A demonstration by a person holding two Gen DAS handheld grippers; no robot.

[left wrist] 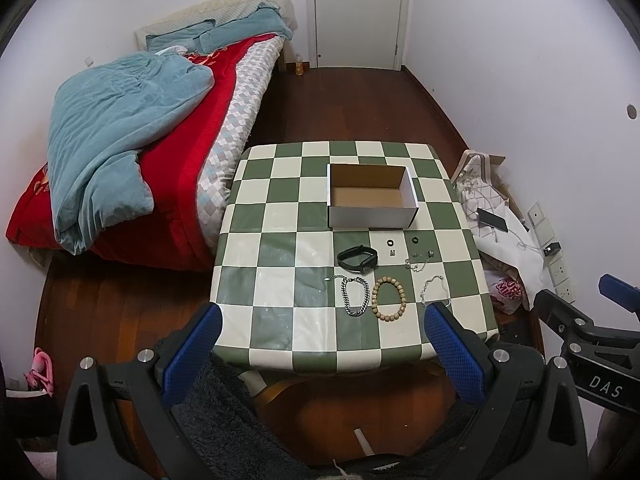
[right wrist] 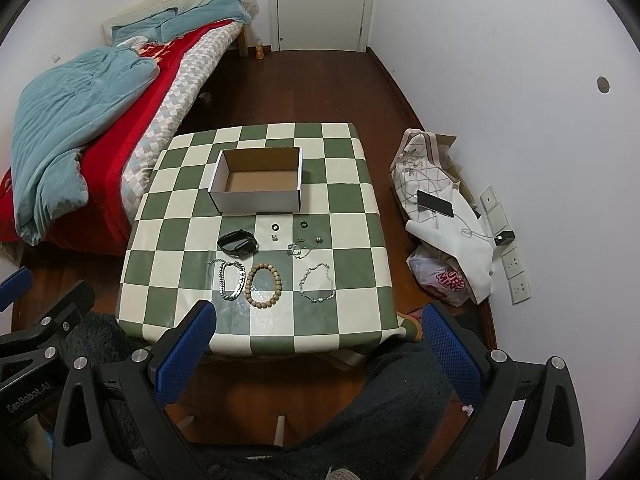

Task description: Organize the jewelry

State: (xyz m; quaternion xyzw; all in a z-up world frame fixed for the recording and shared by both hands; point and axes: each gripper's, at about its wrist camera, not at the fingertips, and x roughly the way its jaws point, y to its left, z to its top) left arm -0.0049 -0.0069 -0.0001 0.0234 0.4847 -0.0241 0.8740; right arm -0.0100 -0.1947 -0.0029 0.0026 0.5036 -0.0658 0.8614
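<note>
Both the left claw (left wrist: 322, 322) and right claw (right wrist: 318, 322) are hovering wide open and empty, with the wooden bead bracelet (right wrist: 263, 285) lying just ahead, where thin chains risk slipping between pads.

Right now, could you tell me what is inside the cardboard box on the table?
The cardboard box shows only bare brown floor; no jewelry inside. Its near wall hides the strip of floor just behind it.

Home bedroom, unmade bed (left wrist: 132, 160), closed door (left wrist: 358, 12), wooden floor (left wrist: 344, 104)
</note>
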